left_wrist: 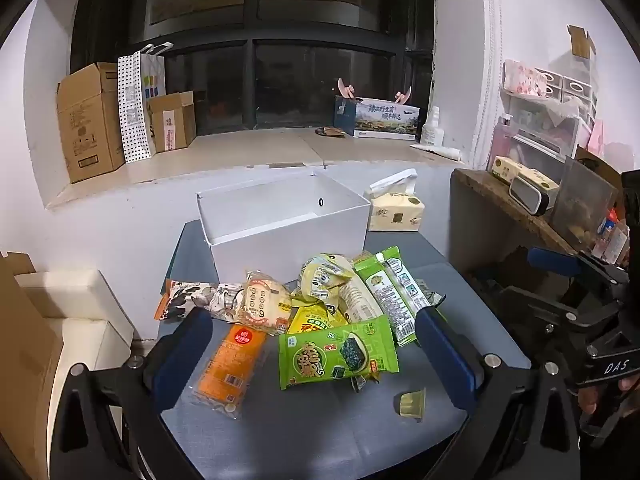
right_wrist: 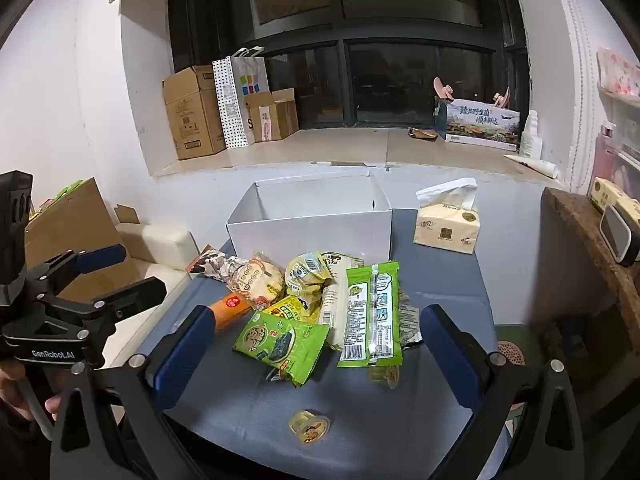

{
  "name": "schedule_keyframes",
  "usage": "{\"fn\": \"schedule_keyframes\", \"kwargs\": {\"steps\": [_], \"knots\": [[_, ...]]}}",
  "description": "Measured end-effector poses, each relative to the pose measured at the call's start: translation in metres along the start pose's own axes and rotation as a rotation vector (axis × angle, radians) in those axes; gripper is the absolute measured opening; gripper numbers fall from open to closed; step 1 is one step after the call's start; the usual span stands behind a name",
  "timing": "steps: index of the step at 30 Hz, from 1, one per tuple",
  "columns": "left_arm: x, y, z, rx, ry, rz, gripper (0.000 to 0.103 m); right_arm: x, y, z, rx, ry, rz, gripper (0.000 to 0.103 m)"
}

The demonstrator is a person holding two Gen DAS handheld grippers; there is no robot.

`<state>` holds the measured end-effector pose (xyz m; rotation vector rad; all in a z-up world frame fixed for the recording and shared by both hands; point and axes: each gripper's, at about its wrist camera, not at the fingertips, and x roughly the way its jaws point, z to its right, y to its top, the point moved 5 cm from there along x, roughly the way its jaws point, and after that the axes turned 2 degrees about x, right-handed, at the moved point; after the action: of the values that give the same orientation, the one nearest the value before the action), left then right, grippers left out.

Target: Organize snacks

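Both the left tool and right tool hover fingers apart, holding nothing, with the snack pile just ahead and the white box beyond

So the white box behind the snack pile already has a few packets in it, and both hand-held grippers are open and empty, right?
Not quite: as far as the left wrist view shows, the white box holds no packets; only bare inner walls show. The snack pile lies on the table in front of it. The rest stands: the left hand-held gripper and right hand-held gripper are open and empty.
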<state>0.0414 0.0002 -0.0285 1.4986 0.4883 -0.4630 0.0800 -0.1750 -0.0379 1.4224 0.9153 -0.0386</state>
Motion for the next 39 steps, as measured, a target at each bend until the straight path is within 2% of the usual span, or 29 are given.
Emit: {"fn": "schedule_keyframes", "kwargs": {"steps": [39], "knots": [[0.0040,-0.0025,0.0054,0.021,-0.018,-0.010,0.103,-0.0016,-0.0018,0.0007,-0.003,-0.003,-0.004,0.103]]}}
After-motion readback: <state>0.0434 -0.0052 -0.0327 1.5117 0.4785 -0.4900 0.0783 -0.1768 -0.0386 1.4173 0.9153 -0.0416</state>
